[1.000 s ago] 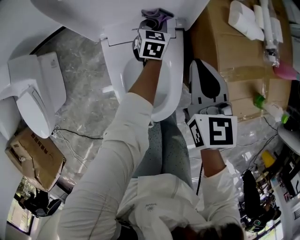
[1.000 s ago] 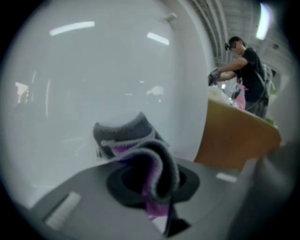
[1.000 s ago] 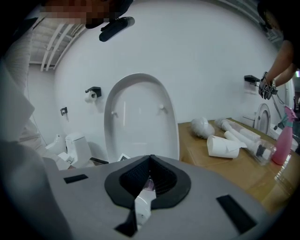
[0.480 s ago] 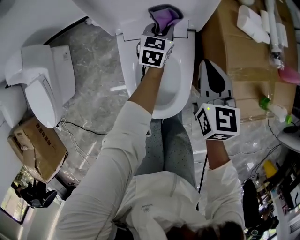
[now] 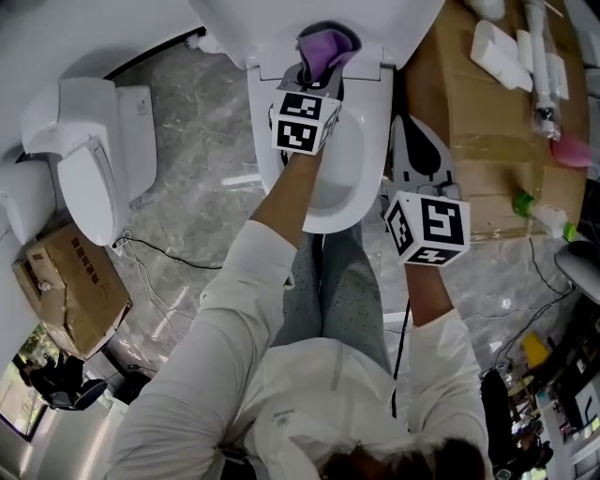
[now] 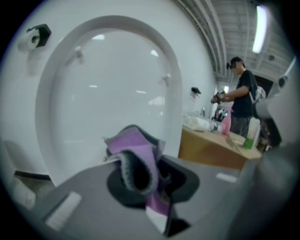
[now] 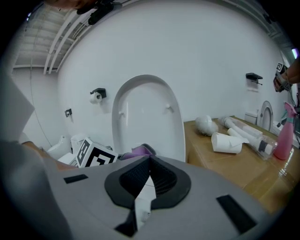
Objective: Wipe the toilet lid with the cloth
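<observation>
the left gripper (image 5: pixel 322 67) is clenched on a crumpled purple and grey cloth (image 5: pixel 328 43). in the left gripper view its dark pads (image 6: pixel 123 187) pinch the cloth (image 6: pixel 135 157) at the middle, and a purple fold sticks up above the jaws. straight ahead of this gripper (image 6: pixel 140 176) stands the raised white oval toilet lid (image 6: pixel 117 84), with its inner face turned toward the jaws. the cloth sits close in front of the lid's lower part, though whether it touches the surface cannot be told. in the head view the open white toilet bowl (image 5: pixel 364 159) lies below this gripper, and the lid (image 5: pixel 281 19) rises just beyond the cloth.

the right gripper (image 5: pixel 412 131) is held well off to the left gripper's right, beside the bowl's rim and apart from it. in its own view its jaws are pressed together with nothing between them (image 7: pixel 148 168). ahead of it and slightly to its left are the lid (image 7: pixel 145 112) and a bit of the cloth (image 7: pixel 137 151). to its right runs a brown counter (image 7: pixel 234 161) carrying a pink spray bottle (image 7: pixel 284 136). far to the left gripper's left, a second white toilet (image 5: pixel 89 169) stands on the marbled floor (image 5: pixel 187 197).
</observation>
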The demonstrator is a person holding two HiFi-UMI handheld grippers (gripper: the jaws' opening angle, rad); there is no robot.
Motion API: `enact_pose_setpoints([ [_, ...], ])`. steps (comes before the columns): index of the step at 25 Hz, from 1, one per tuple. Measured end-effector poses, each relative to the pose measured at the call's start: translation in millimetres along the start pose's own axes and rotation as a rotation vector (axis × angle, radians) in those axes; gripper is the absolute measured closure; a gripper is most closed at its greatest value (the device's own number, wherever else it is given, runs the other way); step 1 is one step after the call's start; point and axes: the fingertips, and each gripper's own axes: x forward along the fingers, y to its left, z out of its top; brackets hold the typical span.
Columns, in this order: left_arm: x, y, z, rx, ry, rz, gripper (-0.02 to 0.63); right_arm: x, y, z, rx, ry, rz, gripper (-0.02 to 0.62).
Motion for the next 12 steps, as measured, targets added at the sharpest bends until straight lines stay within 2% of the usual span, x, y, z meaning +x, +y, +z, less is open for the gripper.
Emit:
enact_pose_setpoints([
  [5, -31.5, 1.9, 10.8, 0.006, -0.035, 0.019, 0.556, -4.2, 6.0, 6.0, 0.015, -0.006, -0.001, 0.583],
  [12, -73.4, 5.1, 42.8, 0.0, -0.129, 0.052, 0.557, -5.8, 15.8, 19.2, -0.007, -0.03, 0.002, 0.583],
])
